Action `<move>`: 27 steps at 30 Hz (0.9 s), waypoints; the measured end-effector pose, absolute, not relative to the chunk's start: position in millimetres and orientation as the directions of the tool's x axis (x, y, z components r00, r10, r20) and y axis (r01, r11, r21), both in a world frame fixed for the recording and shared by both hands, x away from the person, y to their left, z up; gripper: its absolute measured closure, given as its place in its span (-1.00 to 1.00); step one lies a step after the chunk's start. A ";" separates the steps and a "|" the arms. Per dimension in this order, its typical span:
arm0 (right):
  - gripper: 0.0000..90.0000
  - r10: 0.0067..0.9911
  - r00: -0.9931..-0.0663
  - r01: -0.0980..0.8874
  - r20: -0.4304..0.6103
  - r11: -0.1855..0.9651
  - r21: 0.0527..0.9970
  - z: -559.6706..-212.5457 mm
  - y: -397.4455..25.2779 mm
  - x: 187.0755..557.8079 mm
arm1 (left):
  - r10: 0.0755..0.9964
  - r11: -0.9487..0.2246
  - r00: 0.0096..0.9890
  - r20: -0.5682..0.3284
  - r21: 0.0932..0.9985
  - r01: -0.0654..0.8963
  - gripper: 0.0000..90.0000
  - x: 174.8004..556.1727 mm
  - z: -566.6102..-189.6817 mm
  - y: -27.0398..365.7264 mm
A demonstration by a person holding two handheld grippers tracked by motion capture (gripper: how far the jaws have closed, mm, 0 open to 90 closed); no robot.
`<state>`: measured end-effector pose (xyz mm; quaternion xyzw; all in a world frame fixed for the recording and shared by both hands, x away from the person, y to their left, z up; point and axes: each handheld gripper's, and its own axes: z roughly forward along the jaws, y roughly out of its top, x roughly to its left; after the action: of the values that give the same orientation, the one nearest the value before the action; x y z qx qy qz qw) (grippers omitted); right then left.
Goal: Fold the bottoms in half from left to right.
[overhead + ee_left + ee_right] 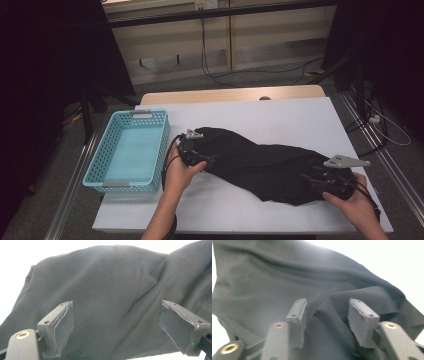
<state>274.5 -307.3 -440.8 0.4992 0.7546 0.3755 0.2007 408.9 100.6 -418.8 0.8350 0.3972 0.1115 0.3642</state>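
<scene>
A blue basket sits near the left edge of the white table. It has lots of little holes in its walls. It stands close to the cloth but does not touch it.

Just to the right of the basket is the left tool, held in the person's left hand. It sits at the left end of a big black cloth. In the left gripper view the two jaws stand wide apart, and the left tool grips nothing. The black cloth lies right under and in front of them.

The cloth lies spread across the middle of the table, going from just past the basket down toward the near right corner. It is rumpled, with soft folds.

At the right end of the cloth is the right tool, held in the person's right hand, near the front edge of the table. In the right gripper view its jaws are also apart, not pinching. A raised fold of the black cloth sits in the gap of the right tool, between the two jaws.
</scene>
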 end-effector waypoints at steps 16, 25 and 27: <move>0.28 0.975 -0.221 0.659 -0.012 0.158 0.735 -445.3 -367.8 304.1 | 0.742 -0.415 0.661 -0.109 0.700 0.581 -0.68 407.3 -416.4 103.9; 0.99 0.965 -0.242 0.700 0.098 0.104 0.707 -455.5 -373.4 319.4 | 0.744 -0.411 0.659 -0.111 0.701 0.583 -0.68 406.0 -416.6 103.2; 1.00 0.969 -0.233 0.706 0.088 0.106 0.700 -452.8 -374.2 320.8 | 0.743 -0.411 0.660 -0.111 0.703 0.581 -0.68 405.6 -416.2 103.4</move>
<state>320.8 -374.2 -452.8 0.5852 0.7154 0.3233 0.2029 405.6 103.4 -416.2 0.8326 0.3977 0.1100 0.3695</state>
